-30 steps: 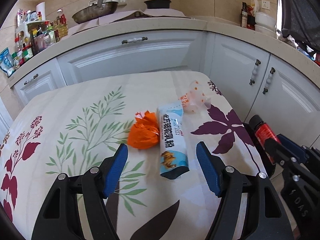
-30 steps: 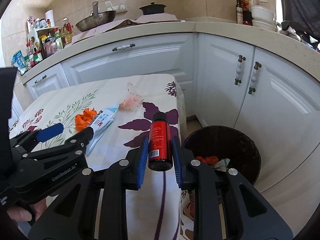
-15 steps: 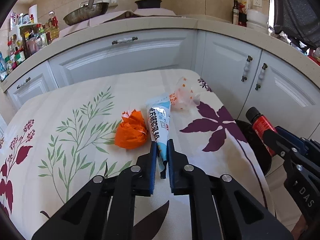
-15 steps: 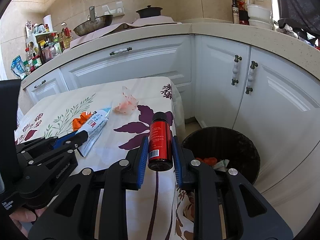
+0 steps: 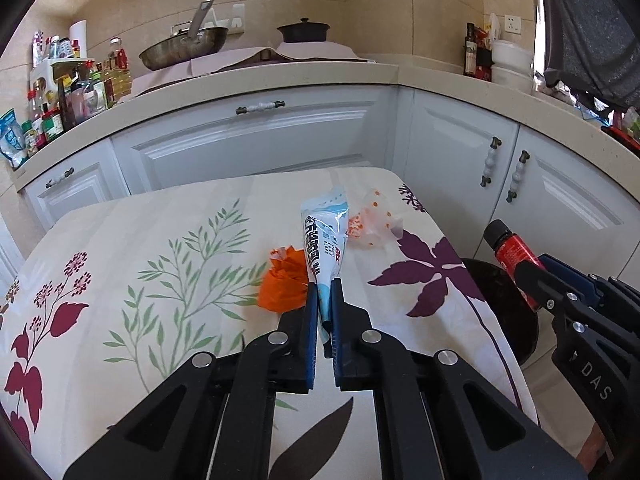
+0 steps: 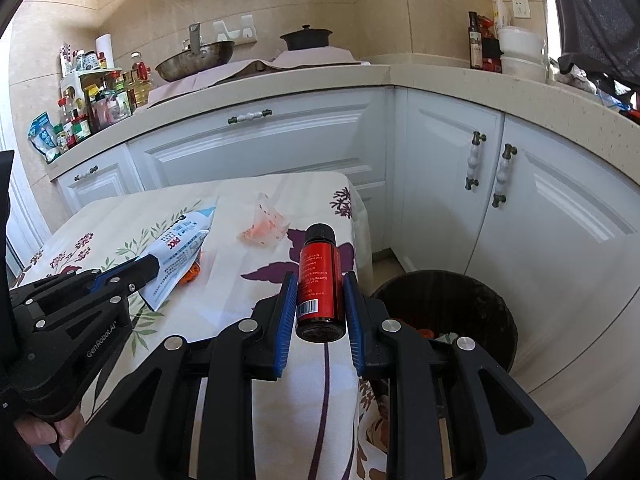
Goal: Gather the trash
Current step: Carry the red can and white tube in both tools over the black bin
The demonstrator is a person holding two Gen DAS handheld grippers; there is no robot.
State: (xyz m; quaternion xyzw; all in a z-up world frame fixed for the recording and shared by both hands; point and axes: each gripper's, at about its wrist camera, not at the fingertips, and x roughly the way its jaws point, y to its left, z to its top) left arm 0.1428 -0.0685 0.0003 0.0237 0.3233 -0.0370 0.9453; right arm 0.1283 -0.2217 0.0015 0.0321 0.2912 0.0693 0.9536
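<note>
Blue pads of the left hand-held gripper (image 5: pixel 325 300) were clamped on the lower end of a white-and-blue packet (image 5: pixel 323 248), raised off the desk (image 5: pixel 168 280); an orange wrapper (image 5: pixel 285 285) lay just left, a spotted plastic scrap (image 5: pixel 373 223) beyond. From the right wrist, the right hand-held gripper (image 6: pixel 320 292) squeezed a red bottle (image 6: pixel 319 280) upright past the desk's edge, the black bin (image 6: pixel 480 300) open nearby, lower right.

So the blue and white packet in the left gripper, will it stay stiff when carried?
Probably floppy: the blue and white packet looks flat and thin, pinched at one end by the left gripper. It seems light, so it may sag or swing.
</note>
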